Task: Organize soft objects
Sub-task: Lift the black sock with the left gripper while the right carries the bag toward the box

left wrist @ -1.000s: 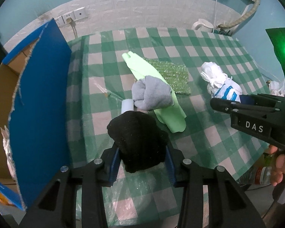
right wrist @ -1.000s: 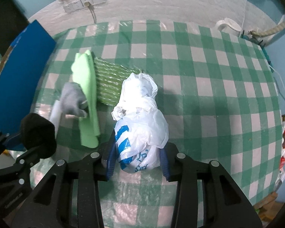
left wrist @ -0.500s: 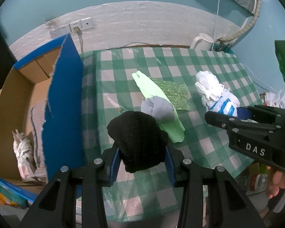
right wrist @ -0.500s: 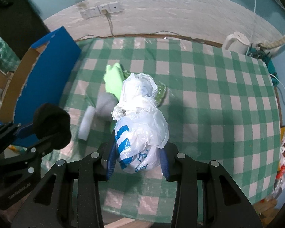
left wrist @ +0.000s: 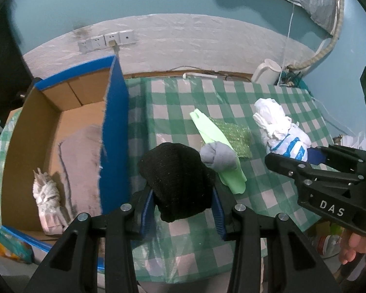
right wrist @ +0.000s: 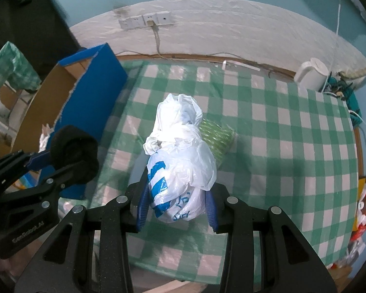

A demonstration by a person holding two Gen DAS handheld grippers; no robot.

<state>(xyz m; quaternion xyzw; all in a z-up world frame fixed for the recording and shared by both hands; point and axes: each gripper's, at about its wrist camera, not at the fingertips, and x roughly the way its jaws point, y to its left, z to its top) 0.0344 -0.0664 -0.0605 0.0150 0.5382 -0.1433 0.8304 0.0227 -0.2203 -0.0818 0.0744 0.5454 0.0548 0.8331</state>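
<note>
Where the left wrist view starts on its left side, a cardboard box (left wrist: 61, 131) with blue outer walls stands open, and its near corner is cut off by the round picture edge. A crumpled white bundle (left wrist: 46, 193) lies on the box floor; it is too scrunched to tell what it is.

Next comes the left gripper (left wrist: 180, 210). Its blue pads squeeze a black sock ball (left wrist: 177, 178) from both sides, so it is grasping the ball. The ball hangs above the green checked tablecloth (left wrist: 268, 102) and hides the cloth under it. Just behind it lies a grey sock ball (left wrist: 218, 156), partly covered by the black one. The grey ball rests on a light green cloth strip (left wrist: 214, 136), and a sparkly green pad (left wrist: 236, 134) lies touching that strip.

Further right, the right gripper (left wrist: 302, 156) comes in from the side, holding a white plastic bag bundle (left wrist: 278, 127) with blue stripes. One finger of a hand (left wrist: 353, 244) peeks in at the corner; the rest is cut off.

In the right wrist view, the left gripper (right wrist: 48, 163) and its black sock ball (right wrist: 73, 151) sit near the box (right wrist: 90, 92). In the middle, the right gripper (right wrist: 177, 207) clenches the white plastic bag bundle (right wrist: 180, 161), which hides most of the sparkly pad (right wrist: 217, 139) and all of the grey ball. A white kettle (right wrist: 311, 74) stands at the table's far right corner.
</note>
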